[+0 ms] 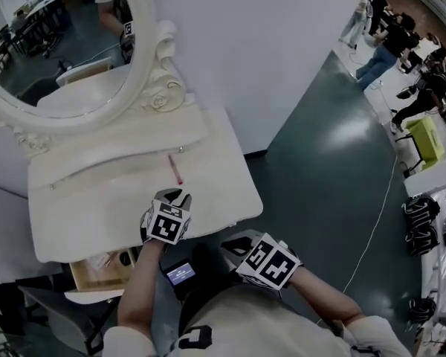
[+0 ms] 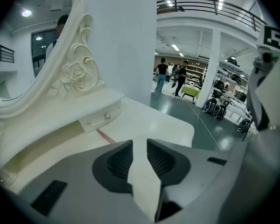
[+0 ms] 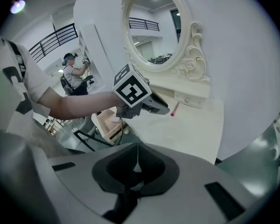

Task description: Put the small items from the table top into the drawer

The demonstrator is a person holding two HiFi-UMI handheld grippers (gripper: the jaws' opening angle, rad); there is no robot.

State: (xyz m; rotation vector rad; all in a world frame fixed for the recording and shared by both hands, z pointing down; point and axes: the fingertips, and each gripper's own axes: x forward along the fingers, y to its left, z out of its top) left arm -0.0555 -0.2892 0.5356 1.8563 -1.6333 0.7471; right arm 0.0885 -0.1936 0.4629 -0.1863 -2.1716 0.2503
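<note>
My head view looks steeply down from above the front edge of the dressing table (image 1: 219,188). My left gripper view skims close over its top; the right gripper view faces it from farther off. All share its mirror (image 1: 59,43).

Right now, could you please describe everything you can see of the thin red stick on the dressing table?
The red stick is thin, straight and pen-like, pinkish red, its near end looking a deeper red. It lies flat on the white table top, slanted, its far end close to the small knobbed drawer under the mirror. Only the table seems to touch it; the left gripper, jaws apart and empty, is just short of its near end.
</note>
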